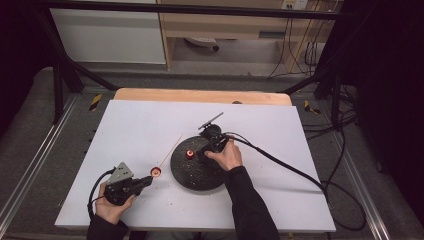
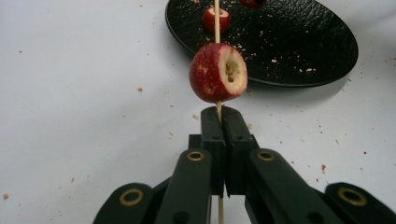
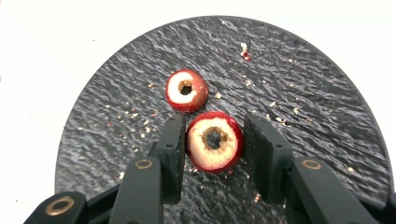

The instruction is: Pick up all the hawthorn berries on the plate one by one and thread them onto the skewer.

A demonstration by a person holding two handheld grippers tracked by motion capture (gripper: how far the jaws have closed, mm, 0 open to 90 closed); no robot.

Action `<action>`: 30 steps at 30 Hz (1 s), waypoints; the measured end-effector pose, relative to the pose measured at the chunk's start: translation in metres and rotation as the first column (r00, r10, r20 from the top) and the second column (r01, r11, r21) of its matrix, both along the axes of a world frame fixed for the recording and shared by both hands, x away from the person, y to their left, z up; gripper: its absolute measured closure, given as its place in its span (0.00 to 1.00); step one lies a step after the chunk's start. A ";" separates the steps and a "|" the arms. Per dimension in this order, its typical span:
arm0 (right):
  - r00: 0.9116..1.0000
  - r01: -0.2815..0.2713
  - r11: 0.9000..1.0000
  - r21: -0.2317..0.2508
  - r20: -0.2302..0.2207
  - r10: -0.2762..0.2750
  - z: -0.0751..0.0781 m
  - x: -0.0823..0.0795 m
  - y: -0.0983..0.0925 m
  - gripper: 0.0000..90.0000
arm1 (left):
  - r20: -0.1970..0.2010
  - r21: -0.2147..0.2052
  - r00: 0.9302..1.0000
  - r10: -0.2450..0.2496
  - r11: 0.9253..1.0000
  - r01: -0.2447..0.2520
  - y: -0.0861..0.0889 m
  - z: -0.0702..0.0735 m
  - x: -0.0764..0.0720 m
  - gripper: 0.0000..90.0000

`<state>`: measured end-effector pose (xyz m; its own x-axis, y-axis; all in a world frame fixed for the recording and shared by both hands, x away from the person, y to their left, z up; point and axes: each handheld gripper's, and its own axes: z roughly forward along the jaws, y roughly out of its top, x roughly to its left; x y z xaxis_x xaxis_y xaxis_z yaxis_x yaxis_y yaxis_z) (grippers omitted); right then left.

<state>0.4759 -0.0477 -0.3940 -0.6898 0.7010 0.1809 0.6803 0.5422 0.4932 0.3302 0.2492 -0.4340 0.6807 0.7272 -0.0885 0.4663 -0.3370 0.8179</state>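
My left gripper (image 2: 219,116) is shut on a thin wooden skewer (image 2: 216,23) just below a cored red fruit (image 2: 217,72) threaded onto it. In the high view that gripper (image 1: 150,180) lies low at the table's front left, and the skewer (image 1: 170,149) slants up and away toward the right. My right gripper (image 3: 215,123) points down at the black round plate (image 3: 303,93), its pads pressed on either side of a second cored red fruit (image 3: 215,141). A third cored fruit (image 3: 187,91) lies free on the plate just beyond it.
The plate (image 1: 192,175) sits mid-table on a white sheet (image 1: 135,130), which is sprinkled with crumbs. A black cable (image 1: 280,162) trails right from my right gripper (image 1: 207,150). A wooden table edge (image 1: 200,95) runs along the back.
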 end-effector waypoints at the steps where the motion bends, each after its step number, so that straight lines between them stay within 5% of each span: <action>1: 1.000 -0.001 1.000 0.003 0.006 0.001 0.002 -0.001 -0.001 0.68 | 0.001 0.001 1.000 0.000 1.000 0.000 0.000 0.000 0.000 0.98; 11: 0.999 0.023 0.997 0.074 0.030 -0.026 0.015 -0.017 -0.019 0.68 | 0.004 0.001 1.000 -0.005 1.000 0.005 -0.004 0.000 0.000 0.98; 20: 0.995 0.053 0.984 0.170 0.072 -0.066 0.015 -0.031 -0.040 0.68 | 0.008 0.002 1.000 -0.008 1.000 0.008 -0.007 0.000 -0.001 0.98; 26: 0.989 0.084 0.963 0.254 0.096 -0.111 0.008 -0.042 -0.052 0.68 | 0.015 -0.002 1.000 -0.009 1.000 0.009 -0.009 0.001 -0.003 0.98; 30: 0.983 0.102 0.940 0.327 0.112 -0.146 0.004 -0.050 -0.057 0.68 | 0.017 -0.006 1.000 -0.012 1.000 0.012 -0.012 0.001 -0.004 0.98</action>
<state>0.4255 -0.1052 -0.3899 -0.6342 0.7031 0.3217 0.6488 0.2577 0.7160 0.3262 0.2376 -0.4332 0.6906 0.7187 -0.0810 0.4481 -0.3374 0.8279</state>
